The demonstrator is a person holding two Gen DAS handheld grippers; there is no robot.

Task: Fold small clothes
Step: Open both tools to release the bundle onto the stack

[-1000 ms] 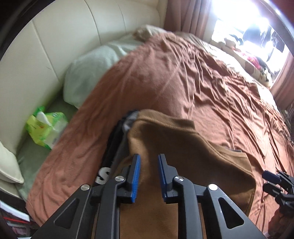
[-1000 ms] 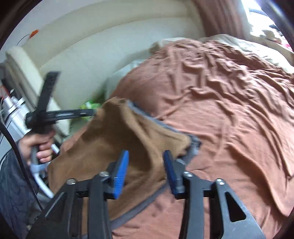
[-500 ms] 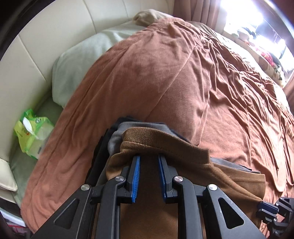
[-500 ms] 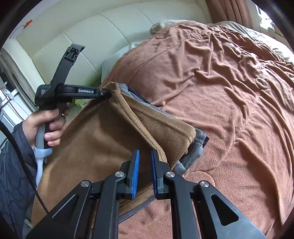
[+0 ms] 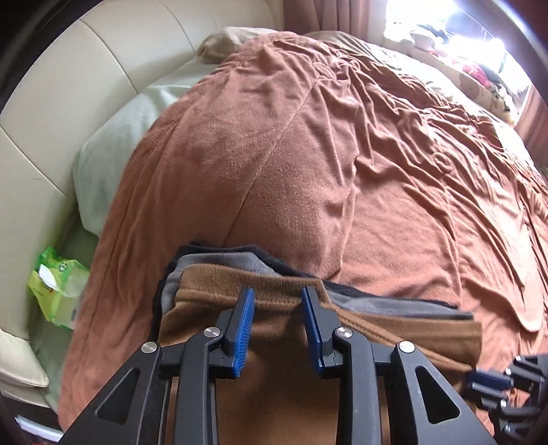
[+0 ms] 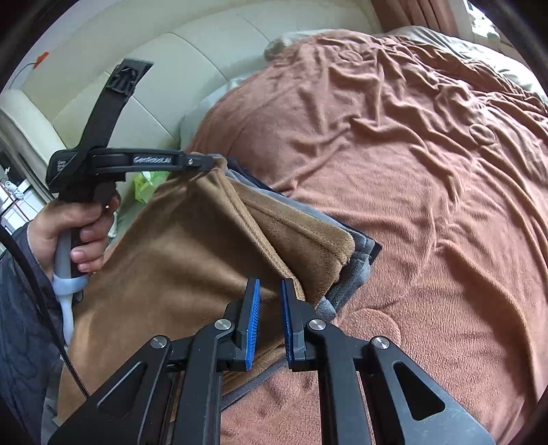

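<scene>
Claws (image 5: 277,297) (image 6: 270,291) (two), one brown garment (image 6: 178,253)

A wide bed (image 5: 394,178) fills the room, spread with a rumpled rust-brown fleece blanket (image 5: 274,154) over pale green bedding (image 5: 113,137) — a beige pillow (image 5: 226,42) lies at its far end. Along the bed's left side runs a cream padded headboard (image 5: 78,68) stitched into broad panels, with a green tissue pack (image 5: 56,291) in the gap beside it. Brownish-pink curtains (image 5: 346,15) hang by a window (image 5: 445,30) — daylight glares white over clutter on the sill.
</scene>
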